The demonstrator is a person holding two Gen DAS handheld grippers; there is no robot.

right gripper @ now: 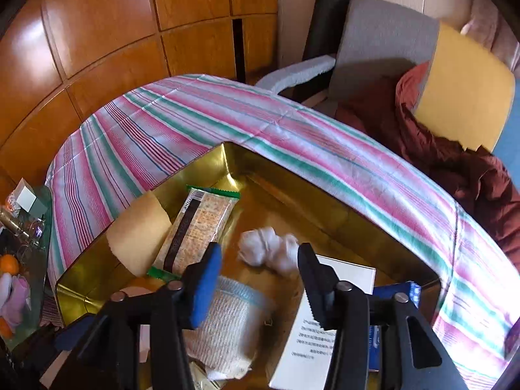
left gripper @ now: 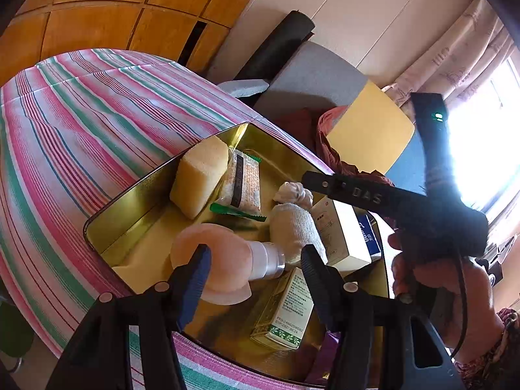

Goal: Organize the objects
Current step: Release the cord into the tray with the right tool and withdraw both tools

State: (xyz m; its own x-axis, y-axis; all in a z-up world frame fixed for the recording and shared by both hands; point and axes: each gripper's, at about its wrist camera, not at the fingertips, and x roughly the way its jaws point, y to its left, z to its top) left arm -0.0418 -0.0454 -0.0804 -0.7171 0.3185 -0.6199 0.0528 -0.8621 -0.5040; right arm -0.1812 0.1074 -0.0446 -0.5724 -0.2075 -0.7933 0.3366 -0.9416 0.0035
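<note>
A gold tin box (left gripper: 130, 208) sits on the striped tablecloth. In it lie a yellow sponge (left gripper: 198, 178), a snack packet (left gripper: 242, 182), a rolled white sock (left gripper: 292, 224), a white carton (left gripper: 341, 237), a green-white carton (left gripper: 286, 308) and a pink-capped bottle (left gripper: 221, 266). My left gripper (left gripper: 256, 260) is open just above the bottle. My right gripper (right gripper: 260, 269) is open over the tin (right gripper: 208, 169), above the sock (right gripper: 227, 321) and beside the white carton (right gripper: 312, 341). The sponge (right gripper: 139, 237) and packet (right gripper: 198, 230) lie ahead. The right gripper also shows in the left wrist view (left gripper: 357, 191).
The striped tablecloth (right gripper: 260, 123) covers the table. A grey armchair (right gripper: 383, 42) with a yellow cushion (right gripper: 464, 94) and dark red cloth (right gripper: 455, 162) stands behind. A glass side table with oranges (right gripper: 9, 263) is at the left. Wooden panels form the back wall.
</note>
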